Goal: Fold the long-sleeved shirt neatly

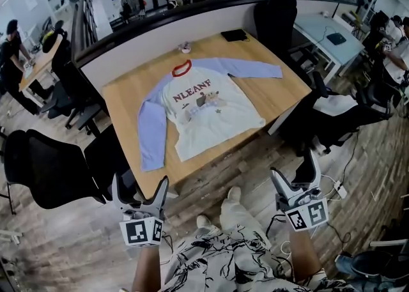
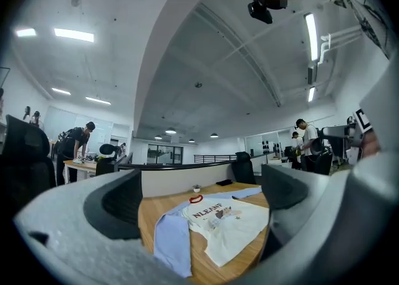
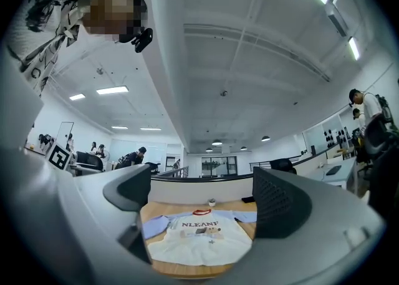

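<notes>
Open-plan office, other people at desks far off; a pale wooden surface [image 1: 128, 102] carries the long-sleeved shirt [image 1: 208, 115], laid flat and print-up, red collar [image 1: 181, 68] toward the far edge. The sleeve on the person's left [image 1: 152, 128] runs down beside the body to the near edge. The other sleeve [image 1: 255, 67] stretches sideways toward the far right corner.

The left tool [image 1: 141, 190] and right tool [image 1: 295, 174] hang low and well short of the surface. Each has its jaws spread with nothing between them. Folding has not begun.

Likely troubles, as I judge them:
- The sleeves lie unevenly, so folding them in without first matching them would probably give a lopsided stack.
- The hem [image 1: 220, 147] sits close to the near right edge. A tug toward the person could drag the cloth over it.
- The fabric looks thin and double-layered. A shallow pinch may lift only the front layer, parting the two and leaving creases.
- A small pot [image 1: 185, 47] stands just beyond the collar, and a black flat item [image 1: 234, 35] lies near the far sleeve. Either could be knocked by a sweep of cloth.
- A black chair [image 1: 51, 169] crowds the near left corner and may hinder the left tool's reach.
</notes>
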`<state>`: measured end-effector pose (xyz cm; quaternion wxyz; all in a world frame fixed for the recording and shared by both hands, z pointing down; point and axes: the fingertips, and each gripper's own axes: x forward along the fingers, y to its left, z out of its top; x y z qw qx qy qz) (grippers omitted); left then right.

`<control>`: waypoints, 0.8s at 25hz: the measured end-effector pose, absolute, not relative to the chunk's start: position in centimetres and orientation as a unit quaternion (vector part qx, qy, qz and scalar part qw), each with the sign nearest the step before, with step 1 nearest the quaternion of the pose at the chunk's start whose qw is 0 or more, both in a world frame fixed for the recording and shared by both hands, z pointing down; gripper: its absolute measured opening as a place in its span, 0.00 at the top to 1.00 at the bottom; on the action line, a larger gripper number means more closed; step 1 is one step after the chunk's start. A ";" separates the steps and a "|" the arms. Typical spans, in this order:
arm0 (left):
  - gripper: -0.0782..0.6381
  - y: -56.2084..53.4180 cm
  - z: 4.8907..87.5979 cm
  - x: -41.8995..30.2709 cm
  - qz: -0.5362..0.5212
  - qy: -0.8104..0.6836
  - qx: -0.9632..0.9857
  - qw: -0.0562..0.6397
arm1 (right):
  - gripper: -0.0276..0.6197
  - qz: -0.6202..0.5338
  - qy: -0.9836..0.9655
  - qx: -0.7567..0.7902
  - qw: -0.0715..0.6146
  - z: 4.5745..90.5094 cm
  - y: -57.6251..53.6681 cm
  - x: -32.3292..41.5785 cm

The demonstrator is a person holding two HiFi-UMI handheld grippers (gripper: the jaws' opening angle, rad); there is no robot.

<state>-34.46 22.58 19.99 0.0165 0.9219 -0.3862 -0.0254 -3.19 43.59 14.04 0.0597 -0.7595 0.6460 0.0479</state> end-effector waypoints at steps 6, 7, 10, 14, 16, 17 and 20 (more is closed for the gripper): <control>0.07 20.1 21.1 -31.9 -0.009 -0.389 0.921 0.022 | 0.18 0.036 0.650 -0.757 0.063 15.3 40.1 -0.2; 0.07 19.5 21.3 -31.4 -0.006 -0.391 0.920 0.020 | 0.18 0.034 0.652 -0.755 0.064 15.6 39.3 0.5; 0.07 17.0 22.0 -29.7 0.002 -0.407 0.913 0.017 | 0.18 0.029 0.661 -0.747 0.068 16.6 36.1 3.2; 0.07 12.8 22.7 -26.4 0.009 -0.438 0.899 0.013 | 0.18 0.026 0.675 -0.733 0.075 17.5 30.3 8.3; 0.07 10.8 22.9 -24.3 0.012 -0.451 0.892 0.015 | 0.18 0.030 0.685 -0.723 0.077 17.1 27.2 11.0; 0.07 9.9 22.9 -23.3 0.014 -0.458 0.889 0.018 | 0.18 0.030 0.693 -0.716 0.075 16.9 25.7 12.2; 0.07 7.7 22.4 -20.8 0.016 -0.486 0.873 0.025 | 0.18 0.023 0.718 -0.693 0.063 16.4 21.4 15.5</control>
